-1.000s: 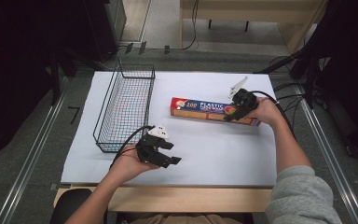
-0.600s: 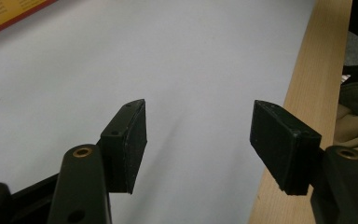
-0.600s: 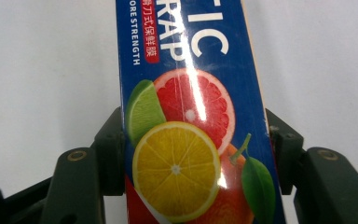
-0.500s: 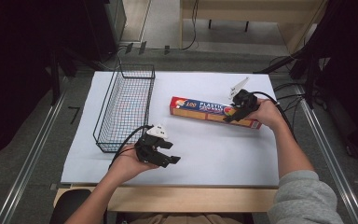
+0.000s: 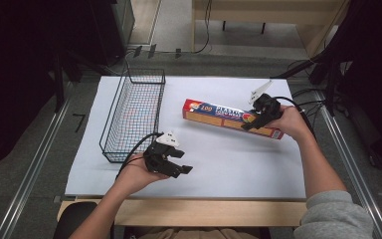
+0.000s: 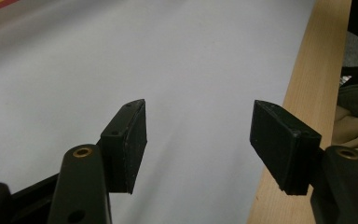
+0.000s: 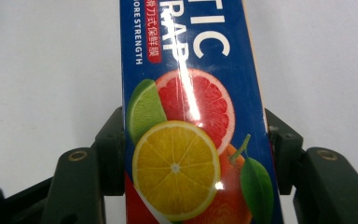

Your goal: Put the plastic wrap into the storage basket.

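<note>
Pads of the right tool (image 7: pixel 189 154) have just been closing on the plastic wrap box (image 5: pixel 231 117) near its right end, toward the bench's right edge. Long, light, stiff cardboard, glossy: grasped off-centre it may tip. Left tool (image 6: pixel 200 140) gapes empty.

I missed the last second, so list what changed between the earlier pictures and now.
The right tongs have just been closing on the plastic wrap box and now clamp its sides near one end. The box lies on the white mat where it was. The left tongs stay open over the mat, and the wire basket is unmoved.
</note>
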